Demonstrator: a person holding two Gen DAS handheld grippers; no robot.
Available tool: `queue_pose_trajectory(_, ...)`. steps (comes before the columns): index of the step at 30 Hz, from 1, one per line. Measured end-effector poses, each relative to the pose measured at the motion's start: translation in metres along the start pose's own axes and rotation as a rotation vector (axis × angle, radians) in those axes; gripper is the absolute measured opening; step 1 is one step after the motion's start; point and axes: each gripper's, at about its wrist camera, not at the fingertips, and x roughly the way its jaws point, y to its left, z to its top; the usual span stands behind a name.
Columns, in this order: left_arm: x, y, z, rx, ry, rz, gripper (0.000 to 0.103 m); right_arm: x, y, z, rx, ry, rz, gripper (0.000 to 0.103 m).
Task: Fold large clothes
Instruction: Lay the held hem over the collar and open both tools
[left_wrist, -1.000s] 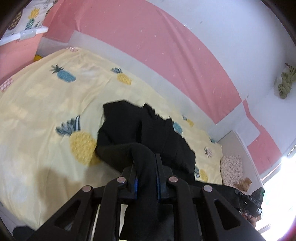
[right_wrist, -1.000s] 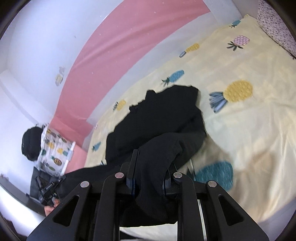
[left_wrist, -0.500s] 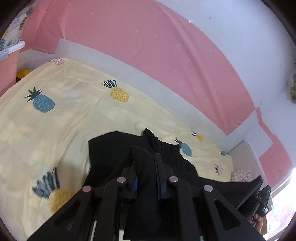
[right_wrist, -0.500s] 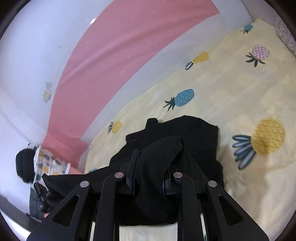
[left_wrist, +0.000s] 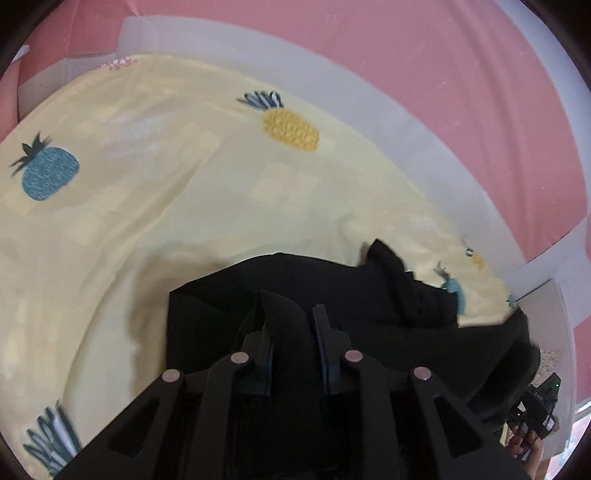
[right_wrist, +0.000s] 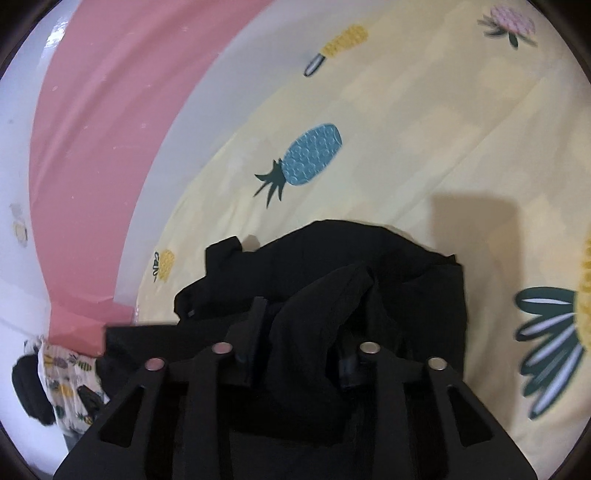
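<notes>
Here both claws, left (left_wrist: 291, 317) and right (right_wrist: 301, 325), have just been opening, loosening around folds of the limp black fabric garment (right_wrist: 369, 266), whose long axis runs along the bed's (left_wrist: 147, 221) wall-side edge.

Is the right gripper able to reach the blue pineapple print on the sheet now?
Probably yes: black garment still lies between the opening right gripper, but bare sheet surrounds the print.

Left gripper (left_wrist: 293, 325), right gripper (right_wrist: 299, 332): both pitched downward, jaws just opening, black cloth between fingers.
</notes>
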Motion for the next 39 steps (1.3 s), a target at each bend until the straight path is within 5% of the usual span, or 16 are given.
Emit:
queue_pose_trajectory(3, 0.01, 0.001, 0.002, -0.008, 0.028, -0.022, 0.032, 0.0, -0.002, 0.001, -0.003, -0.01, 0.022, 0.05)
queue_pose_trajectory(5, 0.001, 0.003, 0.008, -0.017, 0.016, -0.074, 0.047, -0.012, 0.003, 0.003, -0.02, -0.03, 0.077, 0.069)
queue_pose_trajectory(7, -0.02, 0.007, 0.016, -0.037, -0.052, -0.123, 0.072, -0.033, 0.012, 0.006, -0.056, -0.083, 0.12, 0.076)
queue_pose_trajectory(11, -0.059, 0.019, 0.027, -0.086, -0.182, -0.151, 0.084, -0.066, 0.027, 0.006, -0.168, -0.189, 0.069, 0.076)
queue_pose_trajectory(15, -0.044, 0.021, 0.014, -0.018, -0.109, -0.066, 0.084, -0.058, 0.022, -0.004, -0.226, -0.167, -0.044, 0.076)
queue_pose_trajectory(19, 0.001, 0.022, -0.009, 0.012, 0.048, -0.04, 0.08, -0.025, 0.0, -0.012, -0.201, -0.06, -0.15, 0.076)
queue_pose_trajectory(20, 0.011, 0.02, -0.014, 0.03, 0.075, -0.023, 0.073, -0.017, -0.003, -0.011, -0.2, -0.035, -0.172, 0.071)
queue_pose_trajectory(21, 0.018, 0.017, -0.018, 0.06, 0.076, 0.001, 0.056, -0.014, -0.004, -0.013, -0.211, -0.031, -0.193, 0.059)
queue_pose_trajectory(22, 0.02, 0.012, -0.021, 0.094, 0.054, 0.024, 0.038, -0.016, 0.0, -0.013, -0.232, -0.062, -0.204, 0.025)
queue_pose_trajectory(24, 0.012, 0.003, -0.018, 0.139, -0.024, 0.061, 0.019, -0.024, 0.015, -0.01, -0.277, -0.124, -0.216, 0.018)
queue_pose_trajectory(28, 0.009, 0.0, -0.005, 0.136, -0.131, 0.062, 0.017, -0.019, 0.03, 0.004, -0.342, -0.177, -0.25, 0.016)
queue_pose_trajectory(32, 0.047, 0.007, -0.012, 0.155, -0.113, 0.134, 0.019, 0.018, 0.012, 0.005, -0.338, -0.127, -0.318, 0.018)
queue_pose_trajectory(39, 0.046, 0.009, -0.006, 0.146, -0.121, 0.172, 0.031, 0.004, 0.005, -0.003, -0.299, -0.141, -0.339, 0.034)
